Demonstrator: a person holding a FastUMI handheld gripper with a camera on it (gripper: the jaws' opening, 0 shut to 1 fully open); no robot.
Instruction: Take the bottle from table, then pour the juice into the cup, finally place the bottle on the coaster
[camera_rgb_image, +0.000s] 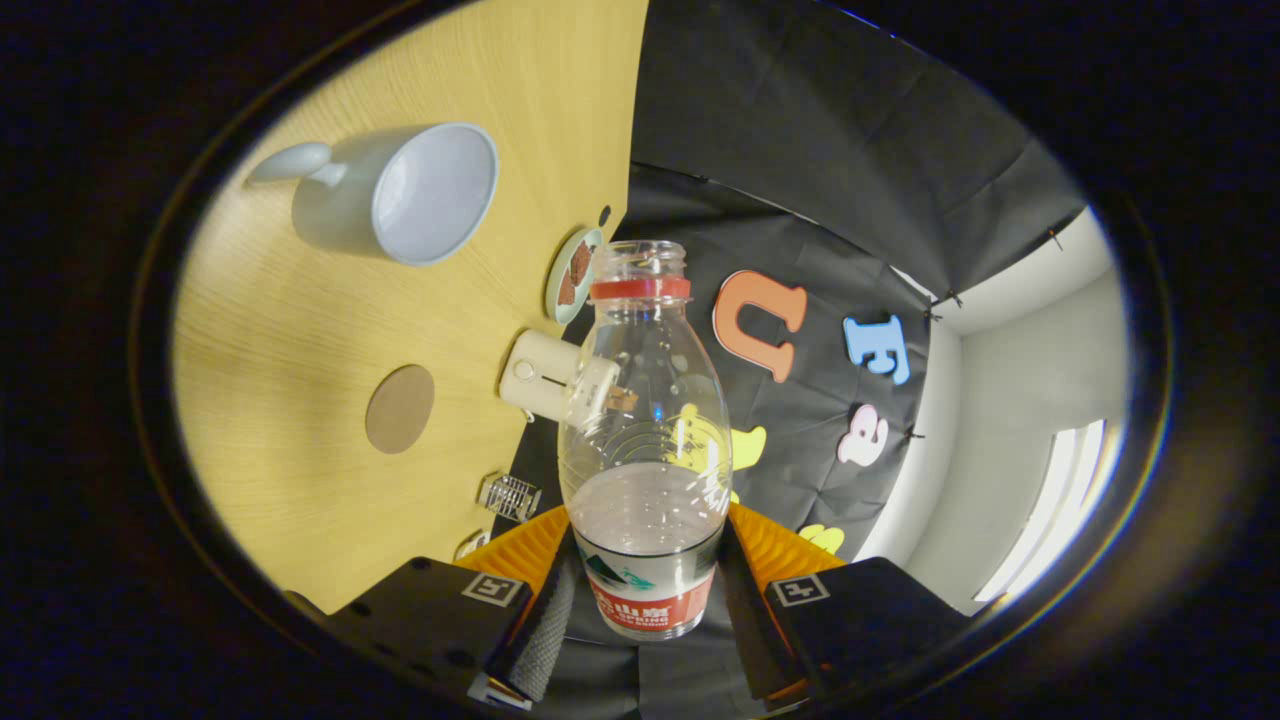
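My gripper (646, 590) is shut on a clear plastic bottle (643, 420), both fingers (545, 625) pressing its labelled lower part. The bottle has a red neck ring, no cap, and pale liquid pooled near the fingers. The whole view is rolled, so the wooden table (300, 340) stands to one side of the bottle. A pale blue-grey cup (400, 195) with a handle rests on that table, beyond the bottle's mouth and off to the side, its opening showing nothing inside. A round brown coaster (400, 408) lies flat on the table, closer to the fingers than the cup.
A cream cylindrical device (545, 375) sits at the table's edge behind the bottle. A small round dish (573, 273) with something brown rests near it, and a small clear ribbed object (510, 495) lies closer to the fingers. Black cloth wall stands beyond the table edge.
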